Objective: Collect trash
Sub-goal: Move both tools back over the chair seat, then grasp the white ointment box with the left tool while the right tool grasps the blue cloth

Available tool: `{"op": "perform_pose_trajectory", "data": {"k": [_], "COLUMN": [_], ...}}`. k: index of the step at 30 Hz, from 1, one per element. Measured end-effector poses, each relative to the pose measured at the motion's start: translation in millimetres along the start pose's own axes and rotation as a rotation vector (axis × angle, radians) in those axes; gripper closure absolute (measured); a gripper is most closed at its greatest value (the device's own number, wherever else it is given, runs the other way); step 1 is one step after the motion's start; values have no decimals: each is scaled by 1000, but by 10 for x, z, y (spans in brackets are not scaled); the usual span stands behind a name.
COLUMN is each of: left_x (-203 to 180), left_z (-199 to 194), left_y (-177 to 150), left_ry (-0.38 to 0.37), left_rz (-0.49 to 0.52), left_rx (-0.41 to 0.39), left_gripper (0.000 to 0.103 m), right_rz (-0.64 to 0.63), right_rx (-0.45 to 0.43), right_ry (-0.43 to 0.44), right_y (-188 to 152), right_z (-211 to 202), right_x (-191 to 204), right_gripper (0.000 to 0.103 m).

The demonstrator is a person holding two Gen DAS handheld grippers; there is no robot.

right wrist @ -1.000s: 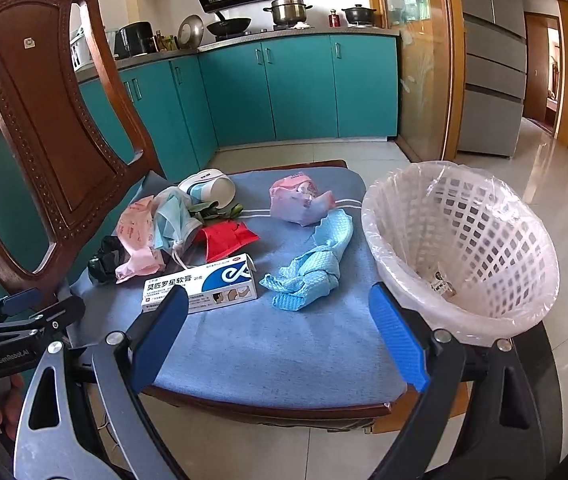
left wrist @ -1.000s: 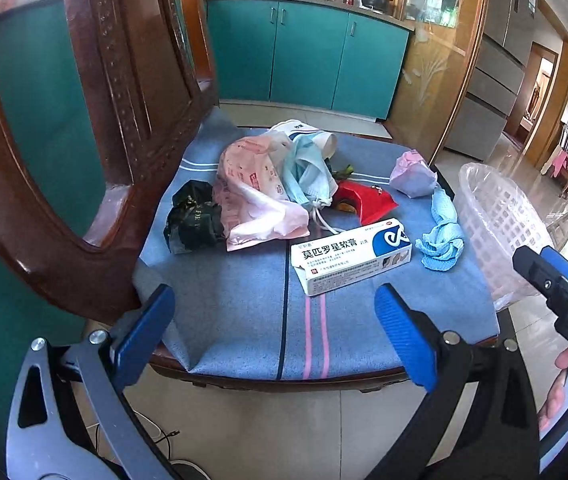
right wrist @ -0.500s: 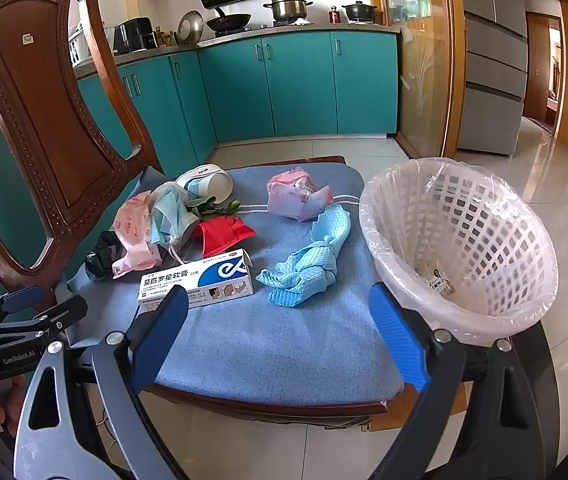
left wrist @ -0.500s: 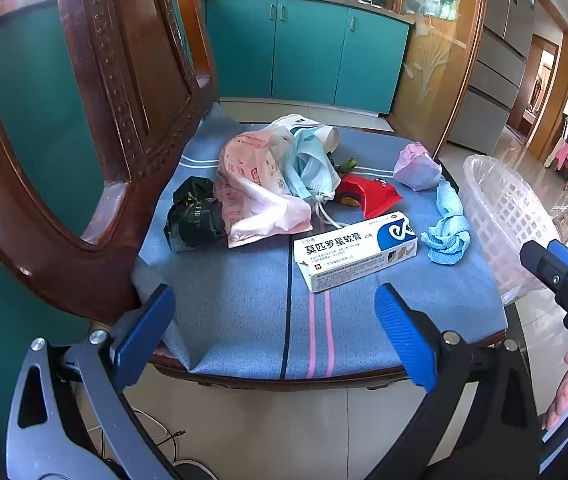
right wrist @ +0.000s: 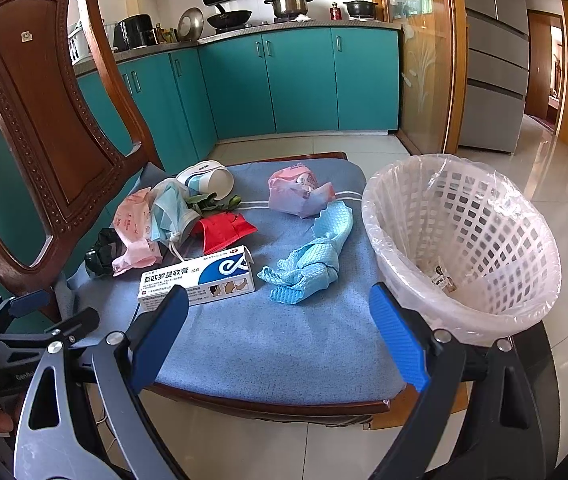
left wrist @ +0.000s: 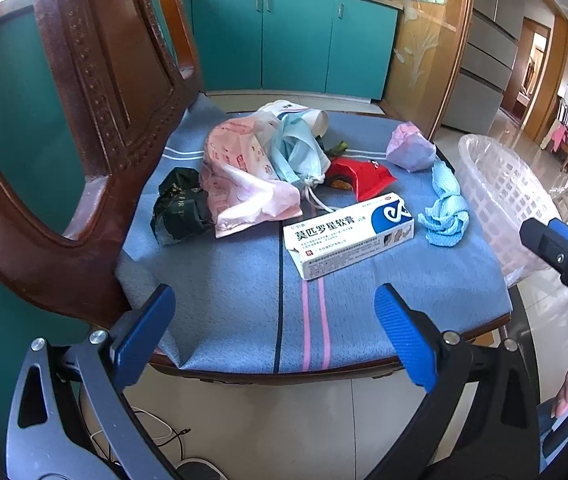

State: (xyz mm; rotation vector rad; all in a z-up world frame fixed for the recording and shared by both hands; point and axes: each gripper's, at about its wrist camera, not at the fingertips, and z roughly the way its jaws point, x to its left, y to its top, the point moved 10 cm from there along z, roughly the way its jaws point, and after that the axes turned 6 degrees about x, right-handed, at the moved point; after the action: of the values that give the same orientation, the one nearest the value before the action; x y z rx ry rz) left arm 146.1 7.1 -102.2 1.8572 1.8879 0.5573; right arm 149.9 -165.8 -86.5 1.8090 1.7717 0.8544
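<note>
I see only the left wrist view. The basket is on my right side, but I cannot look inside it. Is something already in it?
Observer: Yes. In the right wrist view, one small wrapper lies at the bottom of the basket.
Operator: And the right gripper, is it holding something?
Observer: No. The right gripper is open and empty, at the near edge of the seat, short of the cloth.

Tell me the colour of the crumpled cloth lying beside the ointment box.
Light blue cloth with a waffle texture, clearest in the right wrist view.
</note>
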Motion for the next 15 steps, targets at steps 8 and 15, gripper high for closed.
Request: {"op": "perform_pose_trajectory", "data": {"k": [8, 15], "left_x": [-87, -176], "left_z": [194, 655], "left_y": [-2, 75], "left_ry": [-19, -36], "left_rz": [62, 208], "left_rx": [32, 97], "left_gripper": [4, 5], "right_rz": [12, 31], "right_rx": [5, 37], "right_ry": [4, 22], "right_y": [-11, -41], "right_z": [16, 77], "right_x": [-15, -38], "right_gripper": [13, 13]}}
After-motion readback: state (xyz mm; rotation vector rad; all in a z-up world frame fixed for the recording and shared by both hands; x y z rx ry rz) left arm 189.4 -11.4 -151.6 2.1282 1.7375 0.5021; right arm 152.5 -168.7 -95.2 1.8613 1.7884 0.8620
